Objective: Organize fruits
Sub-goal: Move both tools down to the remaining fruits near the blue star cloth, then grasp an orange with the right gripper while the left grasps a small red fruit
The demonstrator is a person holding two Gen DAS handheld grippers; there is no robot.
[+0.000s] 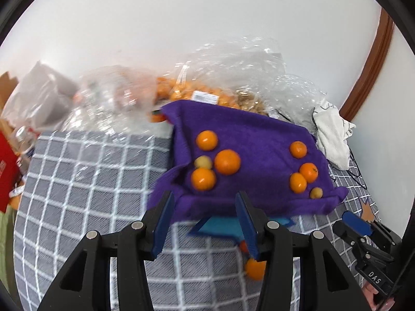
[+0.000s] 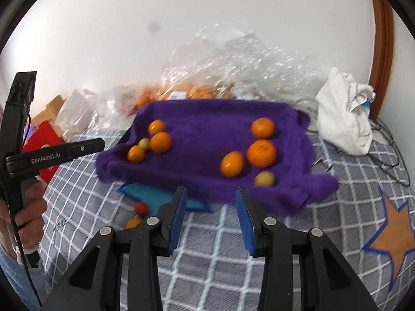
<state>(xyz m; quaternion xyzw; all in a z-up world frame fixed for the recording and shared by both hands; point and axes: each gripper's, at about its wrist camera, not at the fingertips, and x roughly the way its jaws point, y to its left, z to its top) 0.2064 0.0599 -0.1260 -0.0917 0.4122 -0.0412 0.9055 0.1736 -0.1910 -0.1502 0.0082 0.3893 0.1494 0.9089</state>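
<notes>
A purple towel [image 1: 249, 134] [image 2: 207, 127] lies on a checked bedspread and carries two clusters of fruit. The left cluster has three oranges [image 1: 227, 161] [image 2: 160, 142] and a small yellow fruit [image 1: 203, 162]. The right cluster has three oranges [image 1: 309, 172] [image 2: 261, 153] and a yellow fruit [image 2: 264, 178]. My left gripper [image 1: 205, 208] hovers open before the towel's near edge, nothing between its pads. My right gripper [image 2: 211, 203] is open too, short of the towel, and holds nothing. A loose orange [image 1: 255, 268] [image 2: 133, 223] and a small red fruit [image 2: 141, 208] lie on the bedspread.
Clear plastic bags of oranges [image 1: 186, 93] [image 2: 181, 90] pile up behind the towel. A white cloth [image 2: 342, 119] sits at the right, a red box [image 2: 44, 142] at the left. A teal patch [image 1: 220, 228] shows under the towel. A hand [image 2: 28, 202] grips the left tool.
</notes>
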